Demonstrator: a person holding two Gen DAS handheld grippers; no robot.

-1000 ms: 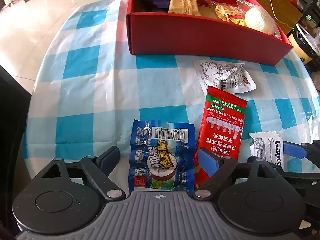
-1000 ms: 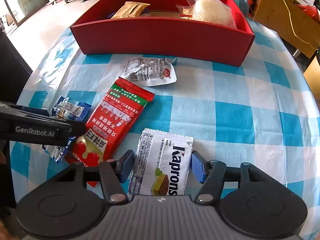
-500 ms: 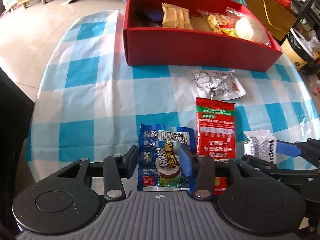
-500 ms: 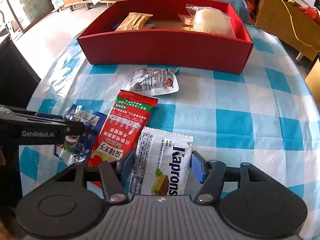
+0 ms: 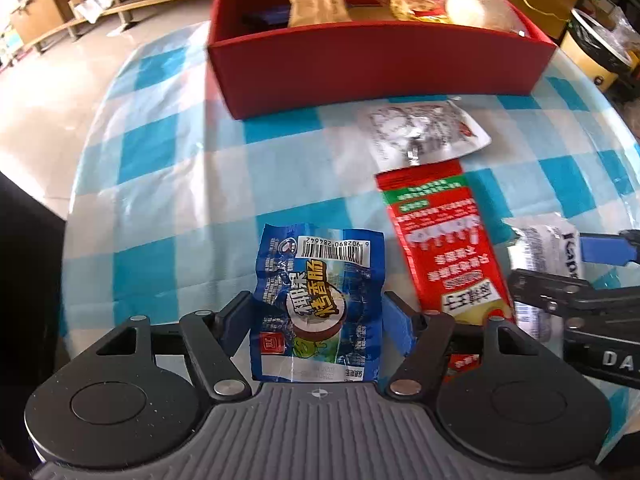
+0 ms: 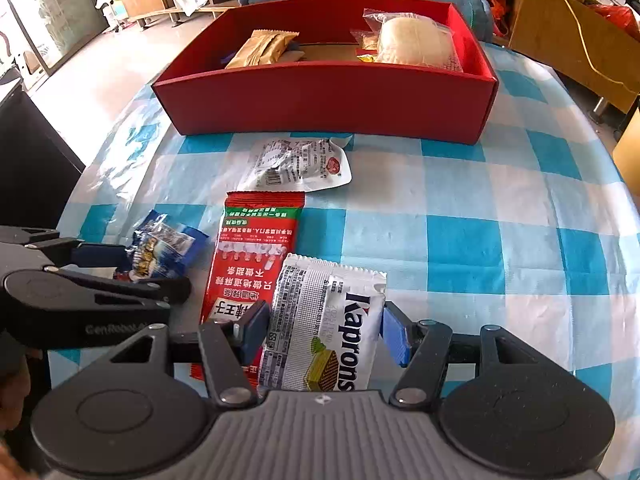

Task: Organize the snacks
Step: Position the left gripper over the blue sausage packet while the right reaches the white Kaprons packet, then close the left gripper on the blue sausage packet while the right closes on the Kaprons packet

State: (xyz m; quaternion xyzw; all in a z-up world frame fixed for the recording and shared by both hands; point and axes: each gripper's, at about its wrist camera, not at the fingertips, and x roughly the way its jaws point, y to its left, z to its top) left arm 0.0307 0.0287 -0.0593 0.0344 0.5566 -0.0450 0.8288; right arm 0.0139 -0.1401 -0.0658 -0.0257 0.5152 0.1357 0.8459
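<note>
Left wrist view shows my left gripper (image 5: 316, 326) pointing steeply down at the table (image 5: 168, 184), its jaws opening with the blue snack packet (image 5: 318, 304) between them; the pads stand just beside the packet's edges, and I cannot tell whether they touch. The packet is crinkled, blue, with a barcode at its far end and yellow lettering over a brown-and-white disc.

Right of it lies the red packet (image 5: 444, 240), long and narrow, green-banded at its far end. Beyond that lies one silver-white pouch (image 5: 420, 132), just short of the red box (image 5: 380, 60). To the left of the blue packet the checked cloth is bare out to the table's rounded edge, past which the floor shows.

From the right wrist view, my right gripper (image 6: 324, 332) has its jaws narrow on the white Kaprons wafer packet (image 6: 324, 320), both blue pads at its side edges; the packet is white with black lettering and a picture of a wafer. Its left edge overlaps the red packet (image 6: 256, 248). Right of it the cloth is bare to the table's edge. My left gripper (image 6: 100, 276) is well to the left.

Four packets are outside the box: one blue, one red, one silver-white, one Kaprons. Inside the box I see one tan packet (image 6: 264, 48) on the left and one clear bag with a pale round bun (image 6: 416, 42) on the right; other items between them are too hidden to count.
</note>
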